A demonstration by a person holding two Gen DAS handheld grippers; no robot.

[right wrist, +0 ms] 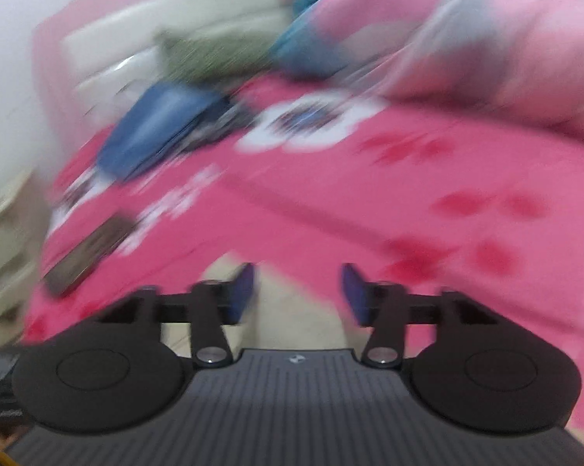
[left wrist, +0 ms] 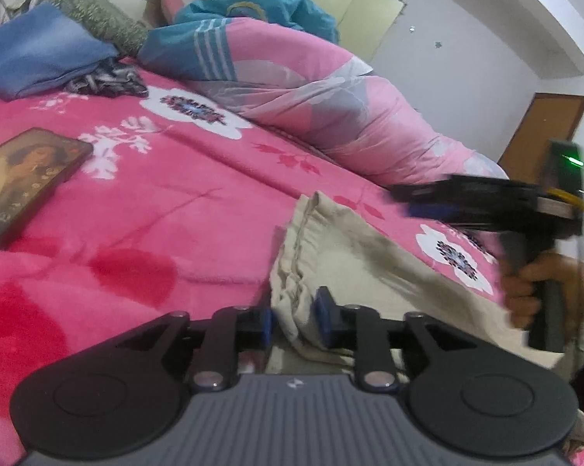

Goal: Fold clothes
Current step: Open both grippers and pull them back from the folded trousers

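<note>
A beige garment [left wrist: 350, 256] lies crumpled on the pink flowered bedspread [left wrist: 156, 194]. My left gripper [left wrist: 295, 322] straddles its gathered left edge, and the blue pads stand a little apart with the cloth bunched between them, not visibly pinched. A hand [left wrist: 532, 291] holds my right gripper [left wrist: 408, 200] above the garment's far right side. The right wrist view is heavily blurred. In it the right gripper [right wrist: 297, 291] is open, pads wide apart, with beige cloth [right wrist: 299, 322] below the gap and nothing held.
A framed picture [left wrist: 24, 178] lies at the left of the bed. A folded blue cloth [left wrist: 39, 54], a green cushion [left wrist: 94, 15], a teal garment [left wrist: 260, 4] and a rolled pink quilt [left wrist: 330, 89] line the far side. A brown door [left wrist: 544, 128] is at the right.
</note>
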